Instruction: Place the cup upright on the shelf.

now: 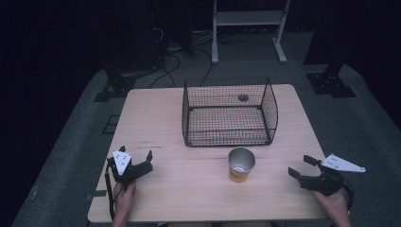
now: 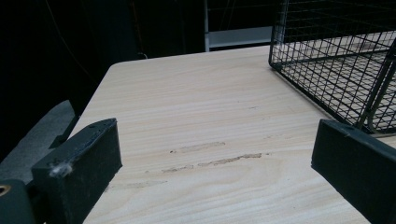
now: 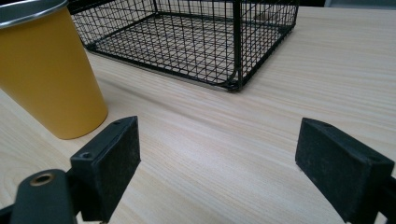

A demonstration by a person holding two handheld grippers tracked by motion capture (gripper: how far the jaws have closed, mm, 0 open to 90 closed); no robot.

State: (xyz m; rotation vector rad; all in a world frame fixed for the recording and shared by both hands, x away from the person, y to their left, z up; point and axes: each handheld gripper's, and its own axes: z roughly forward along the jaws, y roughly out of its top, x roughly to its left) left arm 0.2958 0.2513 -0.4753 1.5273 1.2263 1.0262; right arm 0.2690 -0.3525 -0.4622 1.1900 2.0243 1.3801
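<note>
A yellow cup [image 1: 241,164] with a metal rim stands upright on the wooden table [image 1: 156,118], just in front of a black wire basket [image 1: 229,112]. My left gripper [image 1: 142,160] rests near the table's front left, open, with bare wood between its jaws [image 2: 210,154]. My right gripper [image 1: 301,166] sits at the front right, open and holding nothing [image 3: 215,154]. In the right gripper view the cup [image 3: 44,70] stands left of the jaws and the basket [image 3: 187,37] lies beyond. The basket's corner [image 2: 336,60] appears at the right of the left gripper view.
The basket looks empty. A round hole [image 1: 243,97] in the tabletop lies behind it. Beyond the table are cables [image 1: 170,61], stand feet [image 1: 331,82] and a white frame [image 1: 248,28] on a dark floor.
</note>
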